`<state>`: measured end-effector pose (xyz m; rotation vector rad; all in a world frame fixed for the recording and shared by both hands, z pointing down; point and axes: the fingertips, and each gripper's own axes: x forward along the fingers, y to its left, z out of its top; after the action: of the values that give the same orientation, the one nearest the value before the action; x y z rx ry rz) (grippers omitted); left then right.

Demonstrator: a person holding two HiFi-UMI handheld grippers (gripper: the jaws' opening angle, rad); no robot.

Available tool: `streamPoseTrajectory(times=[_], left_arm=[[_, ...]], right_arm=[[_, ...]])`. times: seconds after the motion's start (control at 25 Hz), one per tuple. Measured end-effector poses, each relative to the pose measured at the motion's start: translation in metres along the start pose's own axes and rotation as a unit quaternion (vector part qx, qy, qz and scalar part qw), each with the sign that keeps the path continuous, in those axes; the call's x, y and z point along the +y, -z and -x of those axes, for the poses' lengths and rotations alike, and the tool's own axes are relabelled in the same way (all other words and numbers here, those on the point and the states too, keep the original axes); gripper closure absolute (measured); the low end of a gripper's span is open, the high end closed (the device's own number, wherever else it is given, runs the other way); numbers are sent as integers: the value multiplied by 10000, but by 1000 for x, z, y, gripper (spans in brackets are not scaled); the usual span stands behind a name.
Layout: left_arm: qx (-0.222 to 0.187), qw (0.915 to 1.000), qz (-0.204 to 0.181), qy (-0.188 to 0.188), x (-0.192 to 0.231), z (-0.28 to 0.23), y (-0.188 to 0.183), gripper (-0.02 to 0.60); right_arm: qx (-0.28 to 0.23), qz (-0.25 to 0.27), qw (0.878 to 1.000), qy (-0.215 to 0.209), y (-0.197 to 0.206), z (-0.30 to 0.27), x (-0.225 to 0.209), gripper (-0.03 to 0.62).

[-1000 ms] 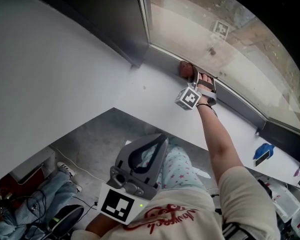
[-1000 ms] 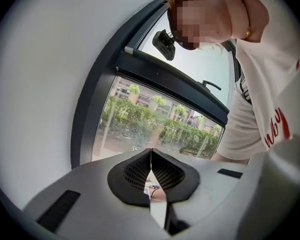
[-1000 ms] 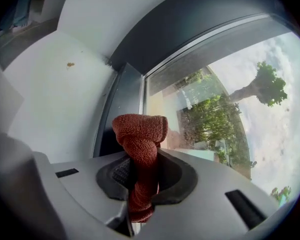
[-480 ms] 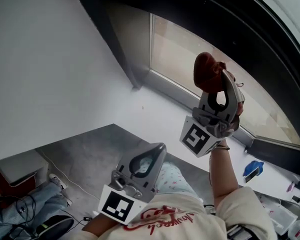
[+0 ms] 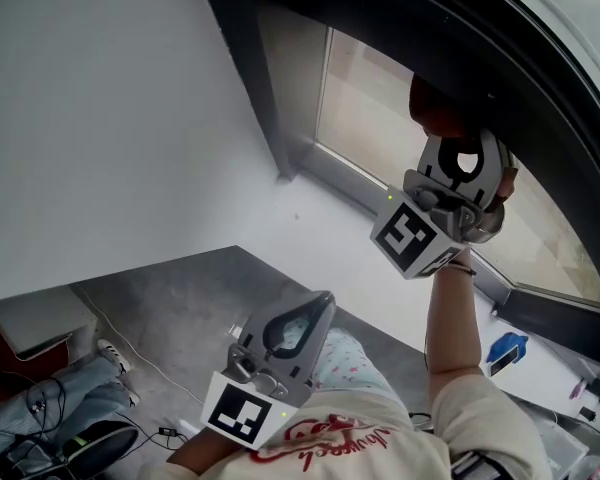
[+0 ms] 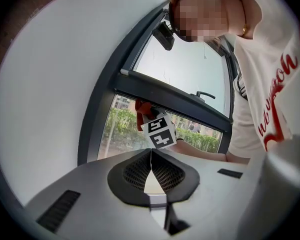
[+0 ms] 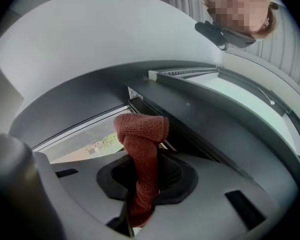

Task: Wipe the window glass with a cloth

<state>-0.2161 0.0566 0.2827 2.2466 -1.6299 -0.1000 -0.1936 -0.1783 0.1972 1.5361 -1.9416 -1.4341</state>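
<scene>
Right gripper [image 5: 442, 133]: I see fingers clamped on red cloth [image 7: 140, 134], high near window glass [image 5: 375, 118] | left gripper [image 6: 151, 156]: fingers pressed together, empty

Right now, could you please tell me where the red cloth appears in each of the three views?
Head view: upper right, the cloth above the right gripper, against the dark window frame.
Left gripper view: centre, small, at the right gripper's tip.
Right gripper view: centre, clamped between the jaws.
Shared landmark: the dark window frame just behind it.
</scene>
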Motion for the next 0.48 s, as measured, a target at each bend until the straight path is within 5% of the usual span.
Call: streamPoseTrajectory(times=[0.48], left_arm=[[-61, 9999, 112, -33, -1, 5, 0, 560]], right_arm=[[8, -37, 10000, -6, 6, -2, 12, 523]])
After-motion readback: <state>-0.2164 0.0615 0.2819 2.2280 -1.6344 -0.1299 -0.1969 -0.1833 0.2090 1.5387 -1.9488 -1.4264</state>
